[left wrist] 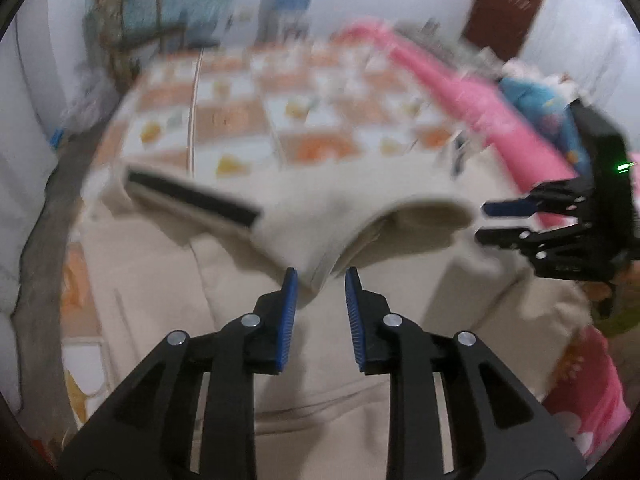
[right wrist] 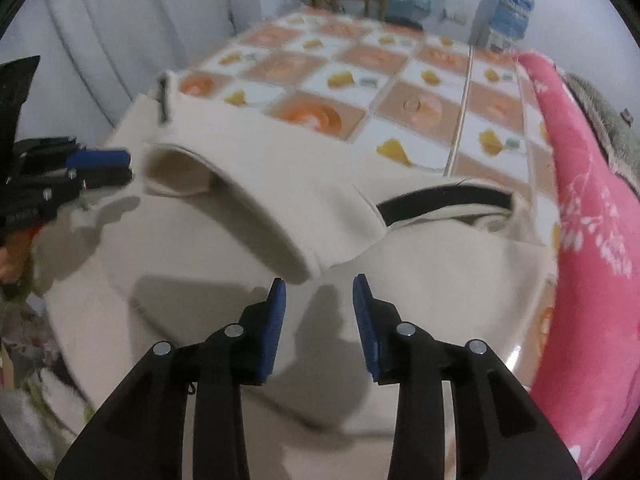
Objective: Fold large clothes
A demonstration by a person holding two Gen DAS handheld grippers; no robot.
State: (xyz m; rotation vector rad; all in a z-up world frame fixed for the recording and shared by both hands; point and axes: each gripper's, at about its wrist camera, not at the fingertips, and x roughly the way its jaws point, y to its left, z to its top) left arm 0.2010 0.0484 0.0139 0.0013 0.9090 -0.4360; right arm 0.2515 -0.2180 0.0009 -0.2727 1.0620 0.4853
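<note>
So the big cream garment (right wrist: 240, 248) is lying spread on the bed (right wrist: 400, 92), with its checked orange-and-white cover, one part already doubled over near the middle. Both the left gripper (left wrist: 321, 280) and the right gripper (right wrist: 319, 286) hover just above it, jaws parted a little, nothing pinched in either. My worry: that folded flap looks puffy and loose, so a careless grab could drag it crooked or nab only the top layer.
</note>
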